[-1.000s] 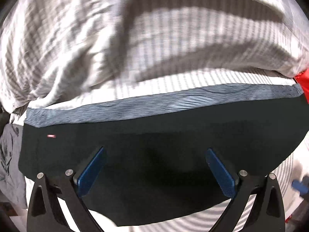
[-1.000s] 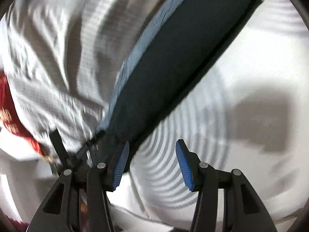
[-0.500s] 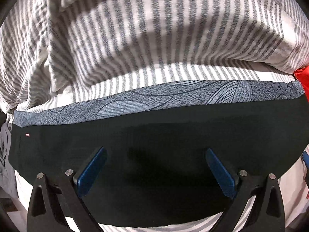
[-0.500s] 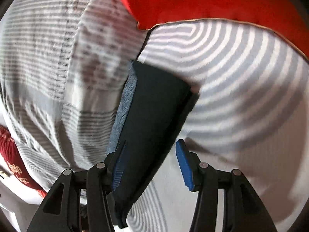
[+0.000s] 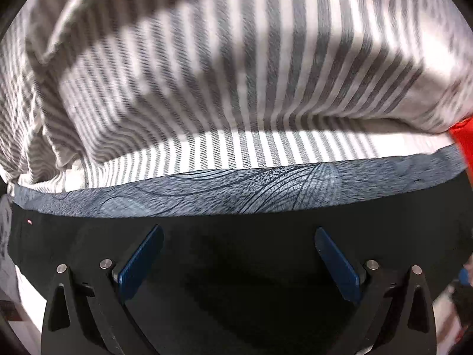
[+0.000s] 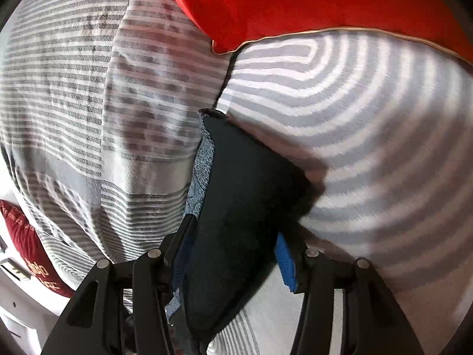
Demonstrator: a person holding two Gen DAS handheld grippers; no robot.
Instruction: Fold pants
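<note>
The pants (image 5: 236, 281) are dark, nearly black, with a blue-grey patterned strip (image 5: 236, 195) along their far edge. They lie as a long folded band on a striped bed cover. My left gripper (image 5: 236, 254) is open, its blue pads (image 5: 142, 260) spread wide just over the dark cloth. In the right wrist view the pants (image 6: 245, 201) run away as a narrow band. My right gripper (image 6: 233, 254) is open with the band's near end lying between its fingers; cloth hides much of both blue pads.
A grey-and-white striped cover (image 5: 236, 88) bunches up behind the pants. A red cushion (image 6: 310, 6) lies at the far end of the band, and a dark red pillow (image 6: 26, 242) sits at the left. The bed's edge is at lower left.
My right gripper has swung round to look along the pants and moved in, so the band's end now lies between its fingers. My left gripper has moved slightly closer.
</note>
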